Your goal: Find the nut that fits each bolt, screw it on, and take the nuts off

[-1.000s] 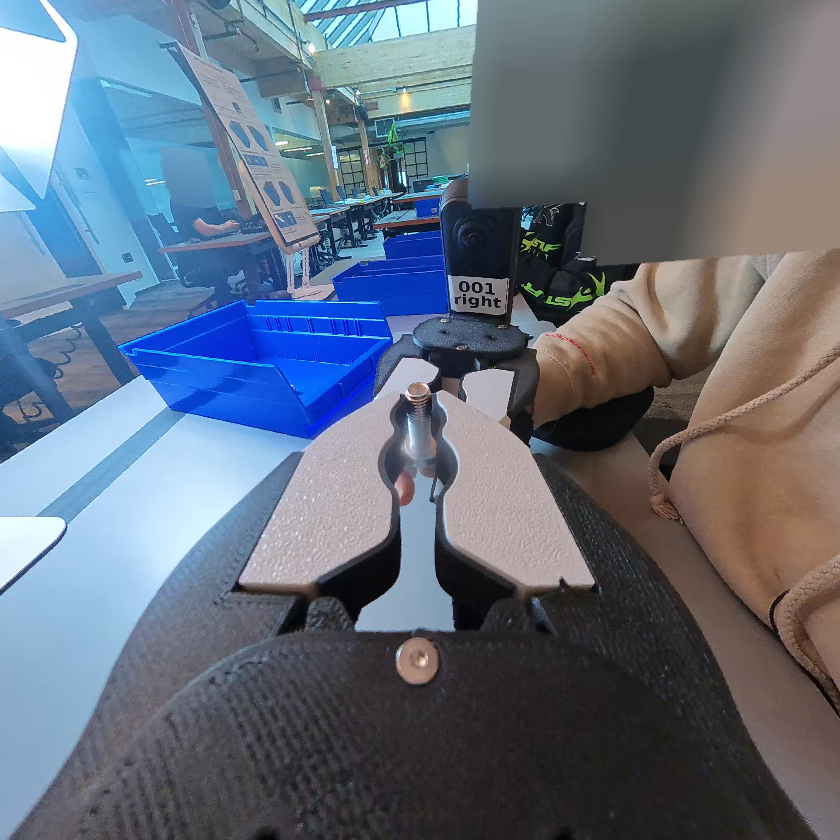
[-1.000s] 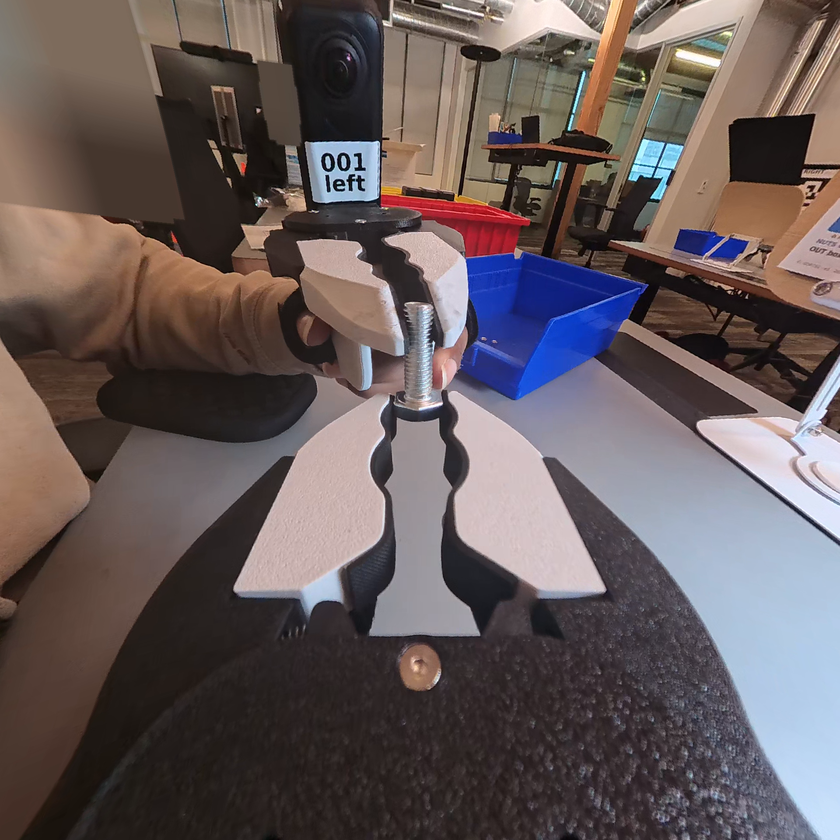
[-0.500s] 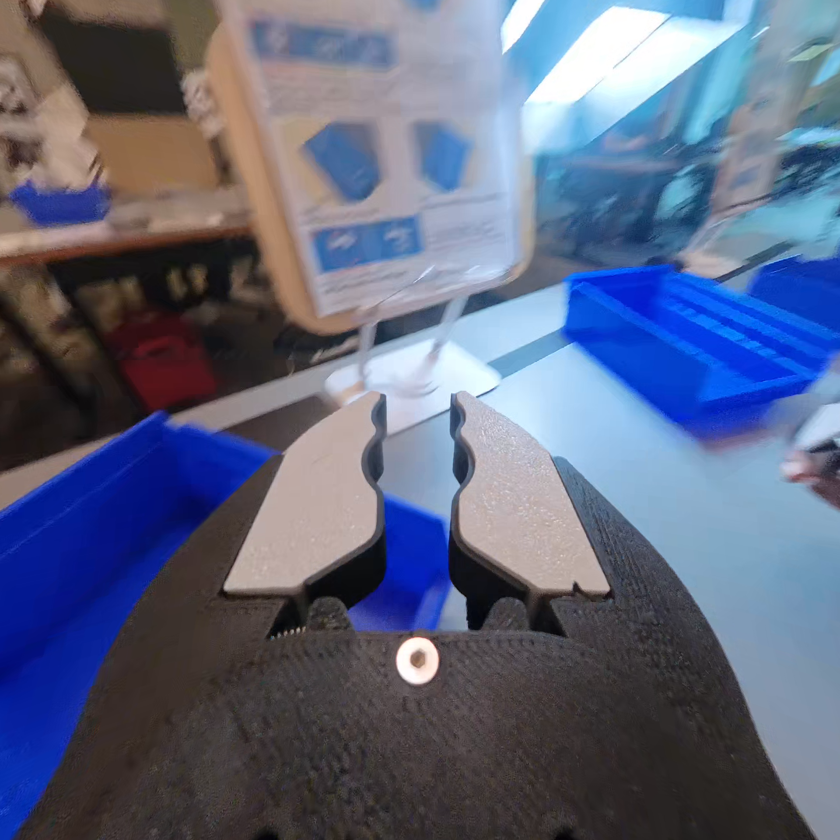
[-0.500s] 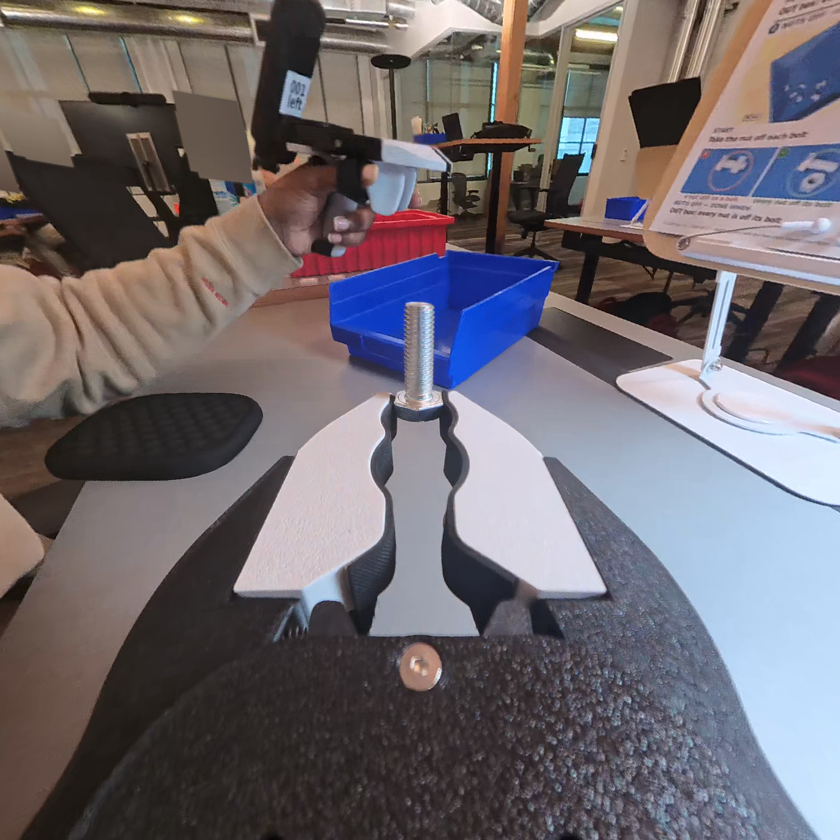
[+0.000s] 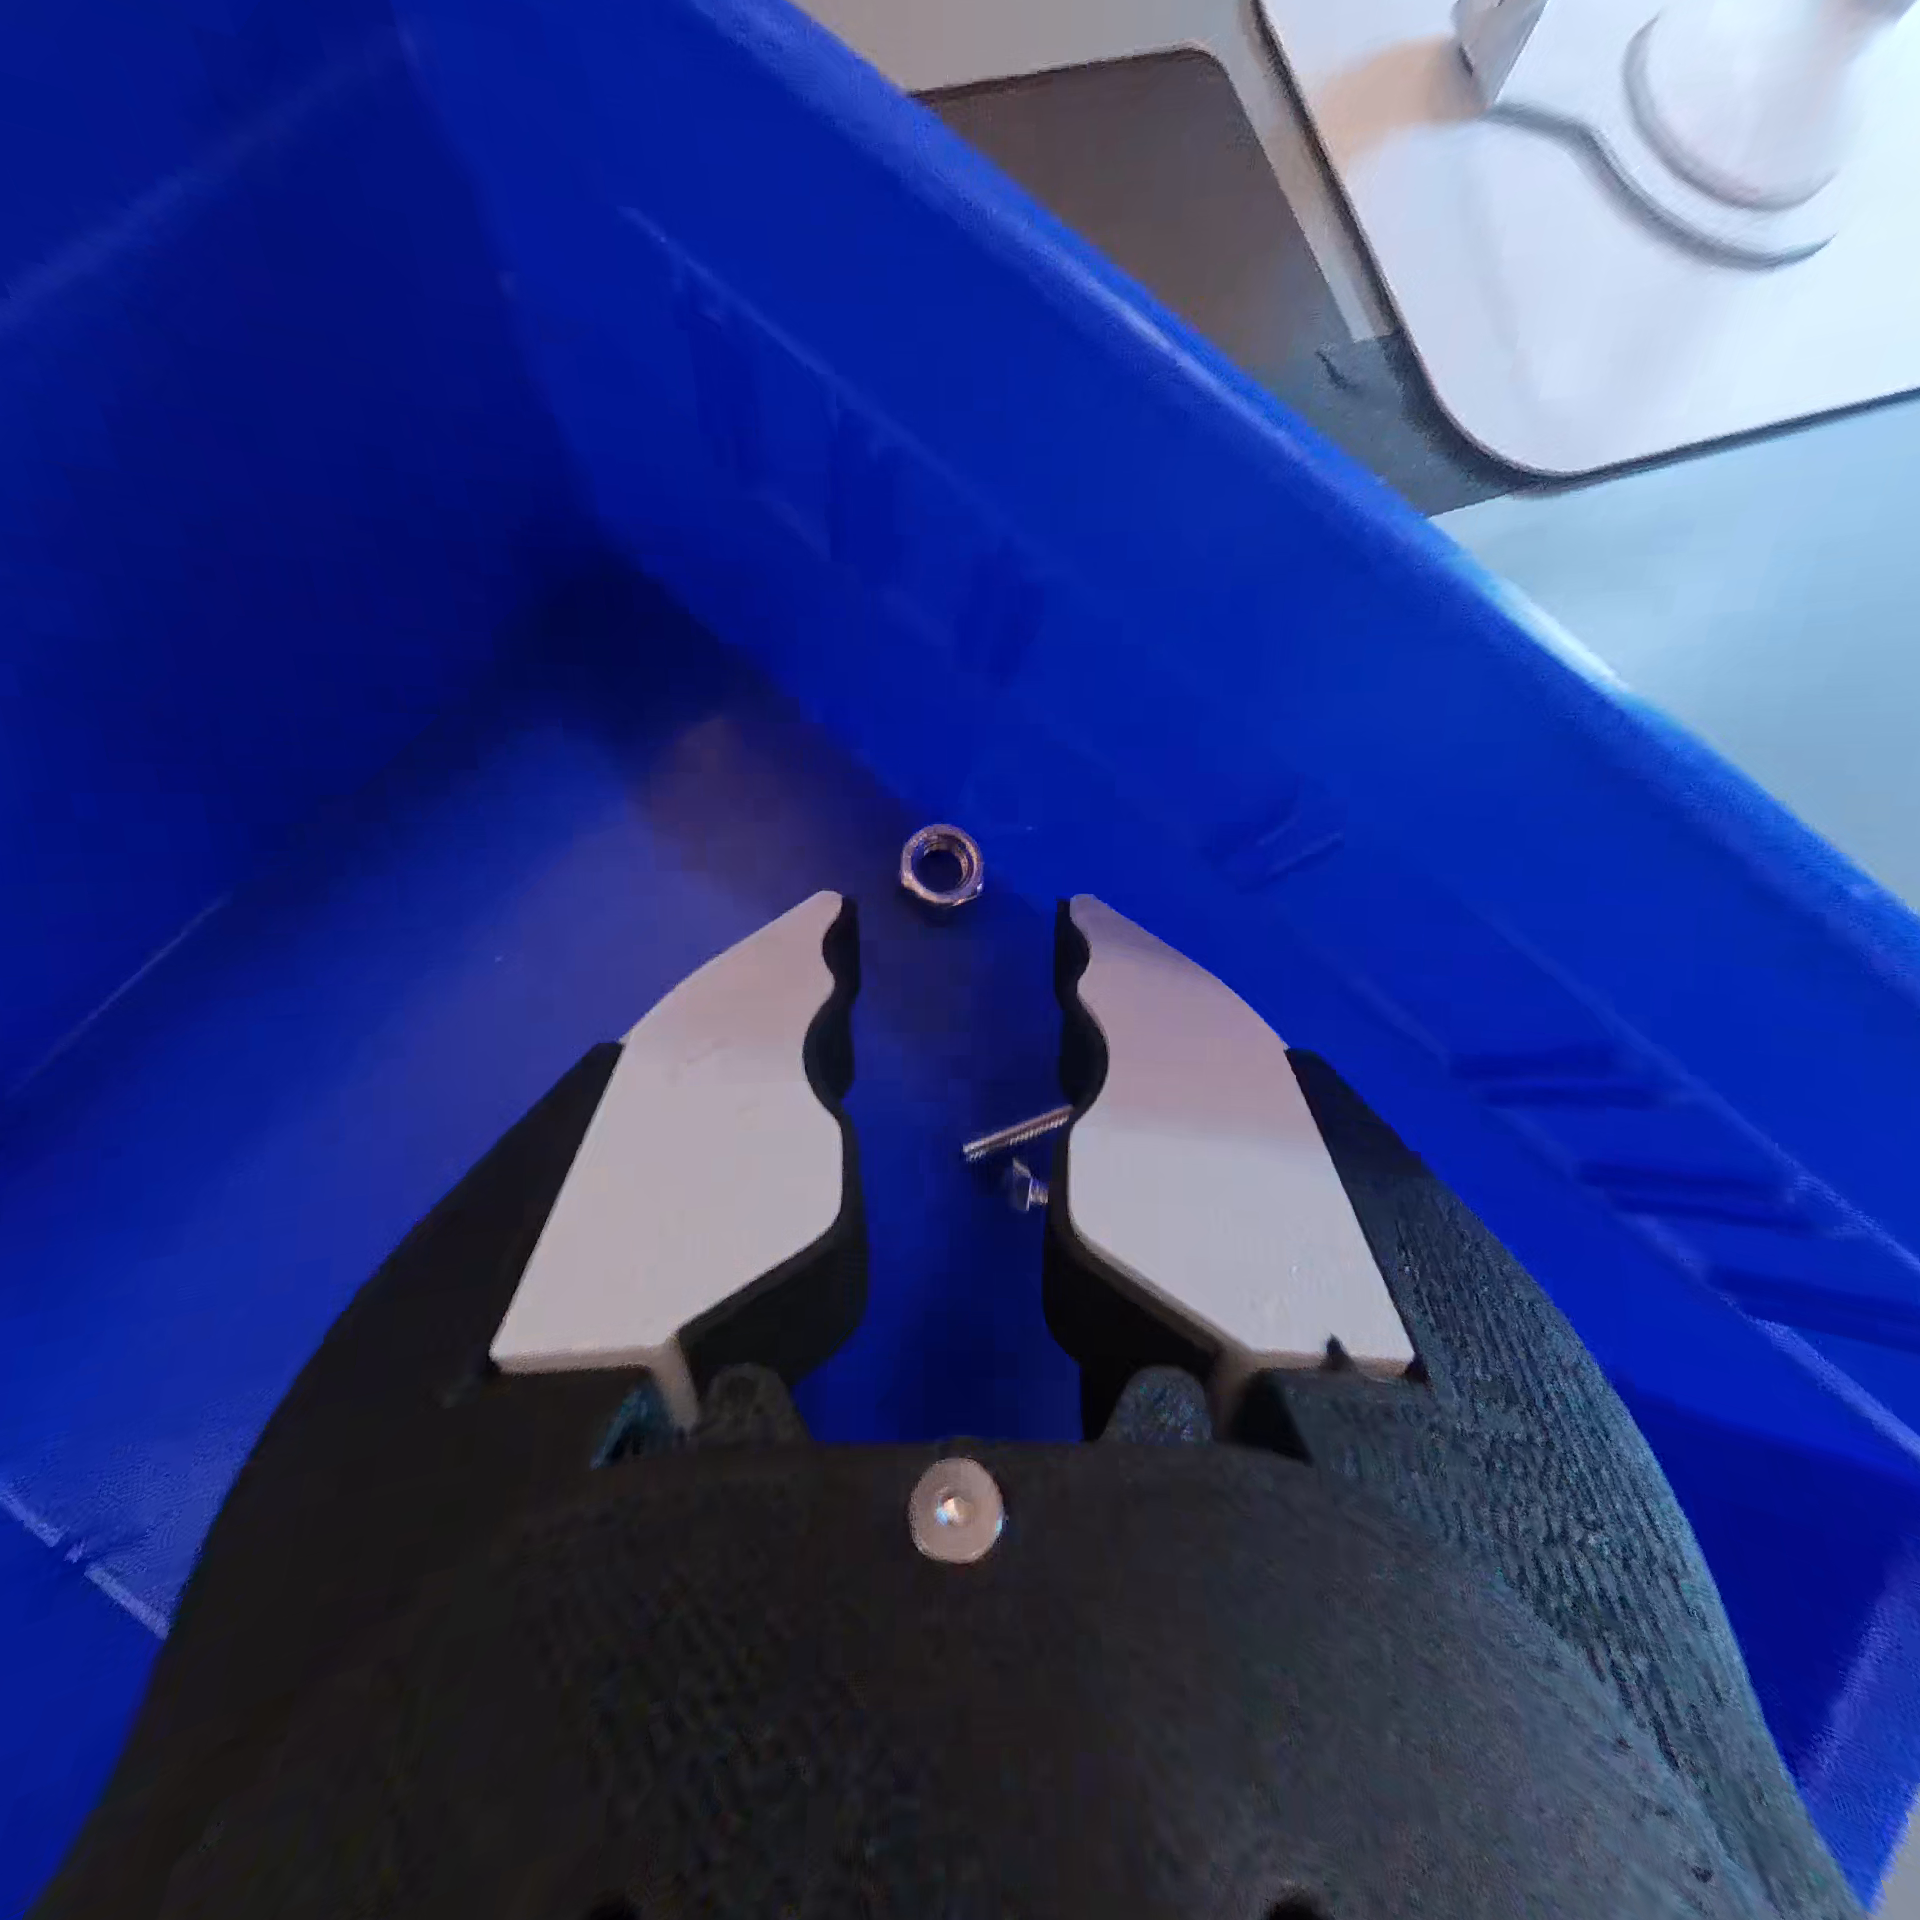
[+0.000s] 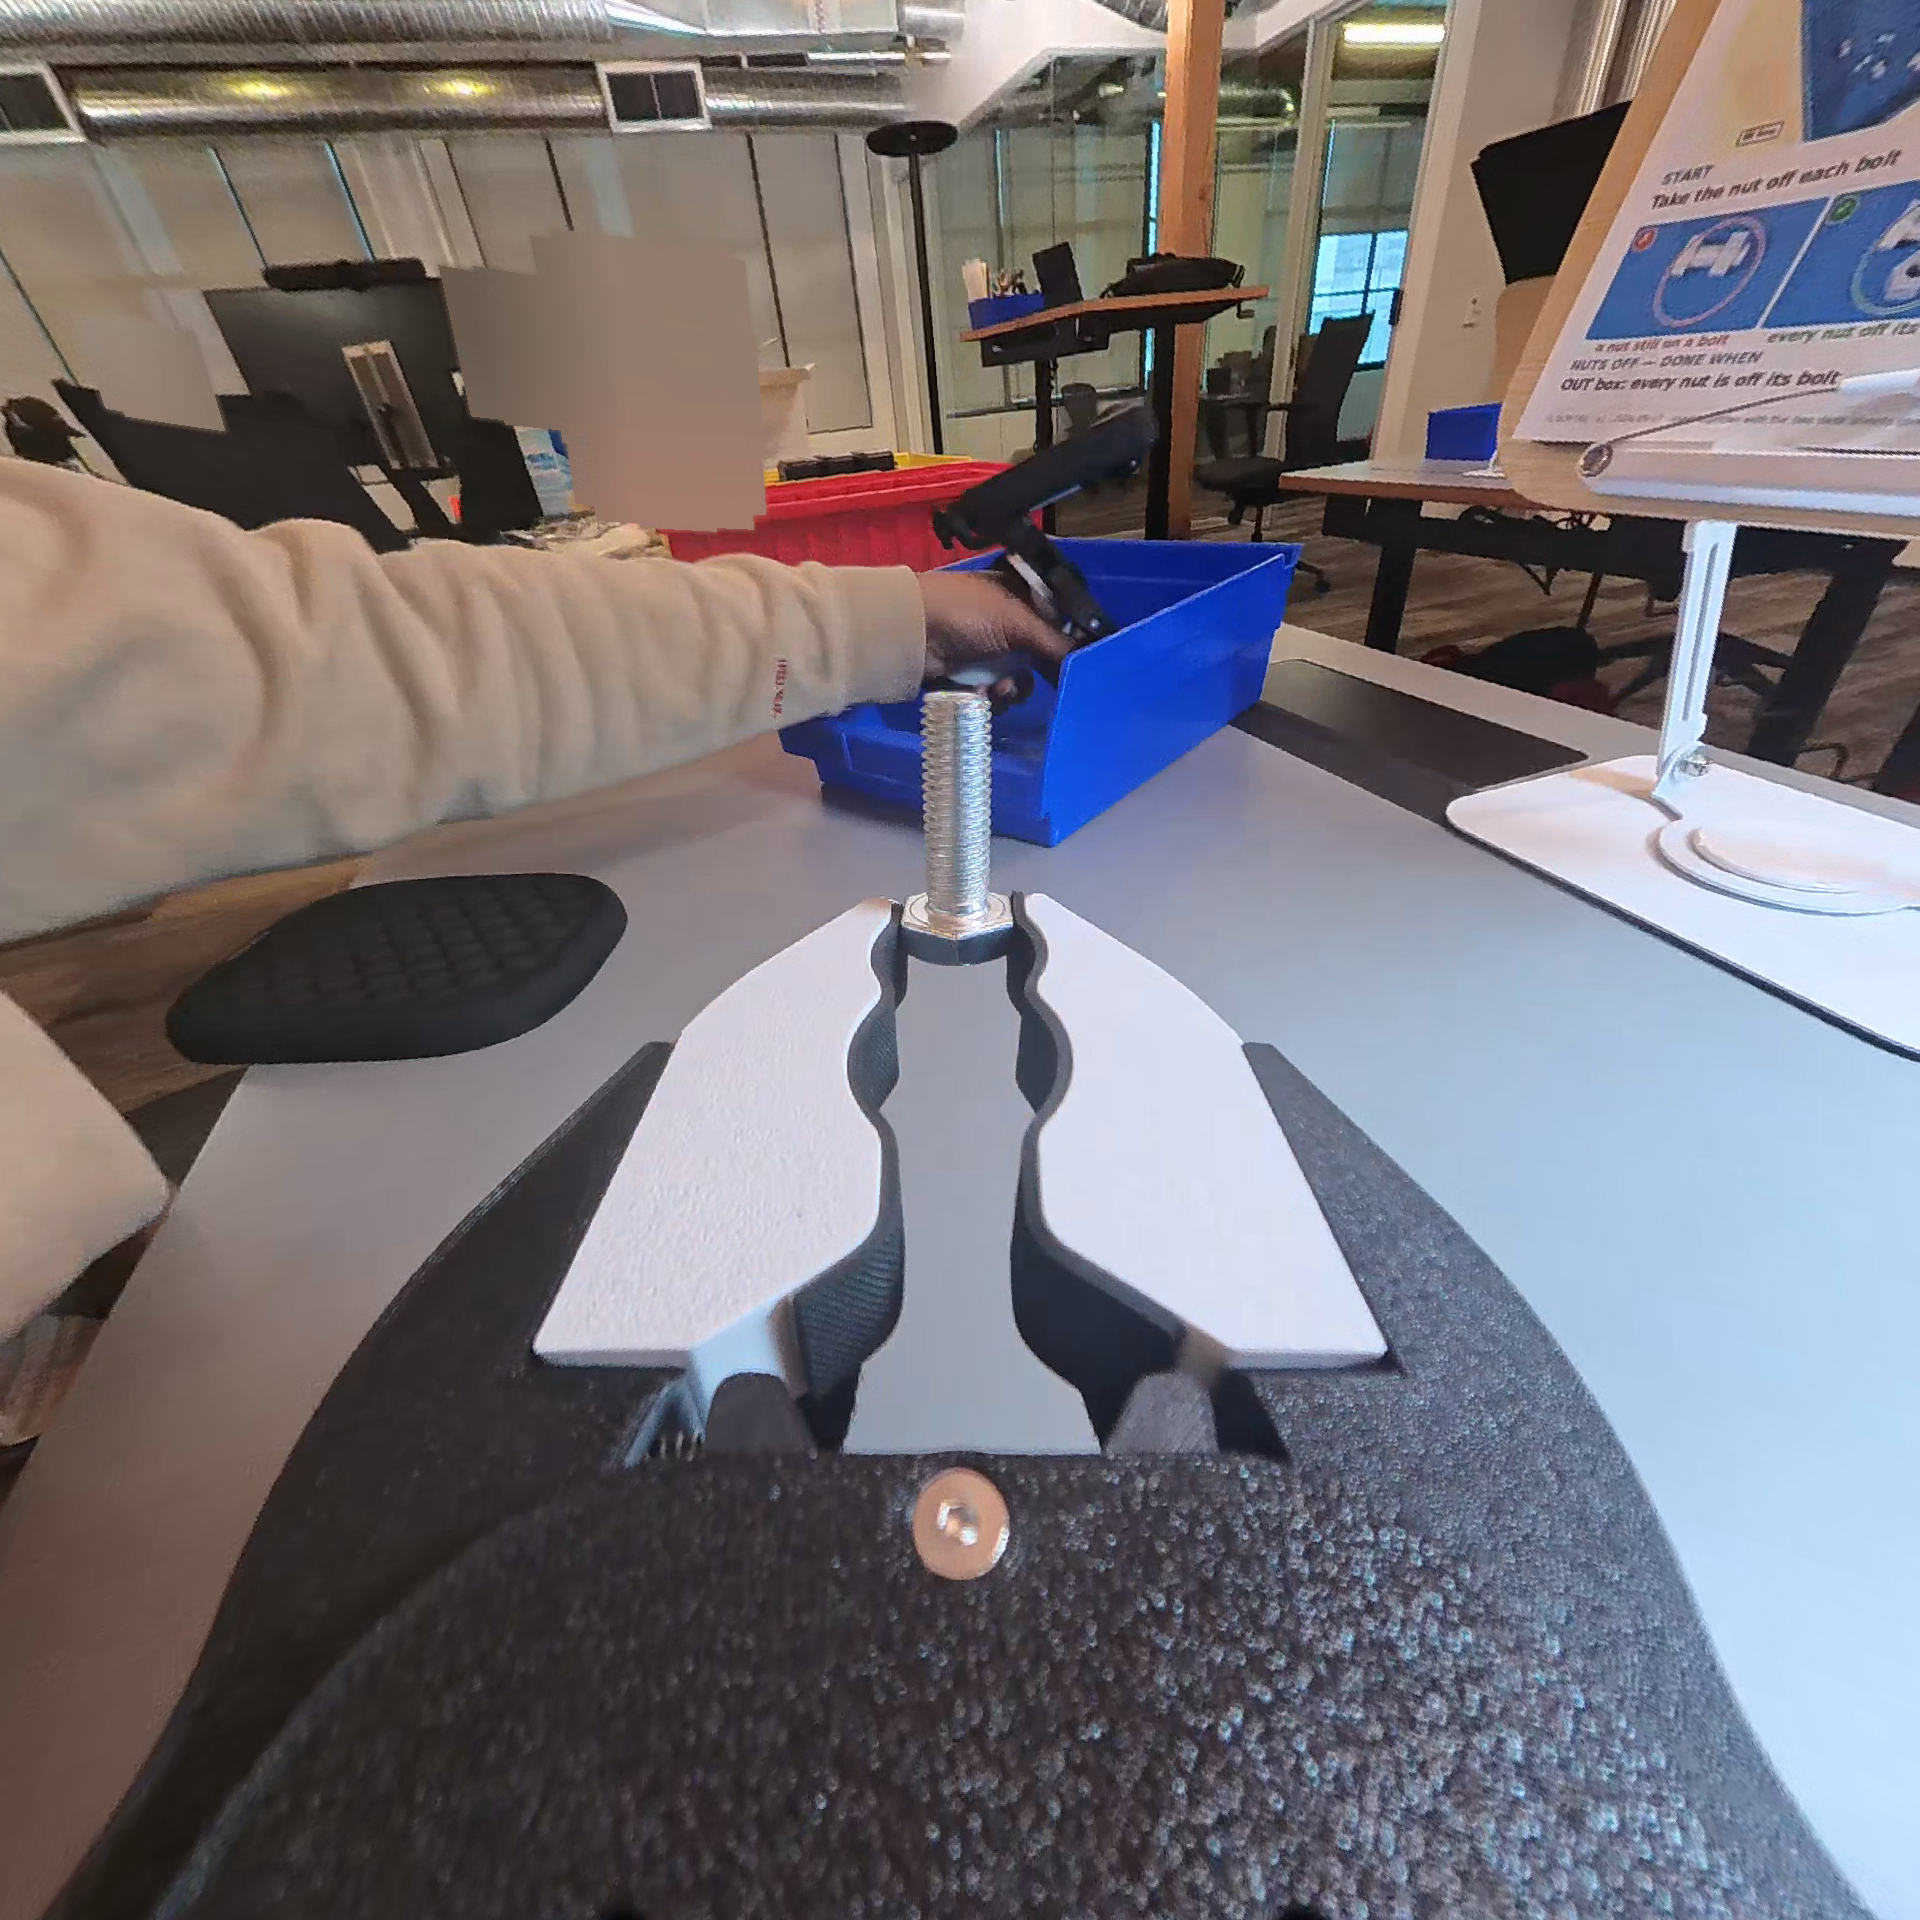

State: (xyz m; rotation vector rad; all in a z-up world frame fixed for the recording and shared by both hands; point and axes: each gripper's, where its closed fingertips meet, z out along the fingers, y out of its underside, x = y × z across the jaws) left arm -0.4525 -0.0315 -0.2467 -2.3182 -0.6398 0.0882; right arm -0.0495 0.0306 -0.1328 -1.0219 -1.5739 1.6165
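Observation:
My right gripper [image 6: 951,914] is shut on the hex head of a silver bolt [image 6: 956,790], which stands upright with a bare thread above the grey table [image 6: 1351,1039]. My left gripper [image 5: 954,904] is open and empty, reaching down inside a blue bin [image 5: 1143,520]. A small silver nut [image 5: 940,868] lies on the bin floor just beyond its fingertips. A thin small screw [image 5: 1013,1138] lies between the fingers, partly hidden by the right one. In the right wrist view the left gripper [image 6: 1039,582] shows far off, dipped into the blue bin [image 6: 1143,707].
A black padded rest [image 6: 395,966] lies at the table's left. A white stand base [image 6: 1714,862] with a sign board [image 6: 1714,312] is at the right. A red bin [image 6: 831,509] sits behind the blue one. A cream sleeve [image 6: 364,675] spans the left. Across from one pair of fingers to the other is roughly 45 centimetres.
My left gripper has let go of the bolt, opened, swung away and dropped into the blue bin over the nut. My right gripper still holds the bolt upright.

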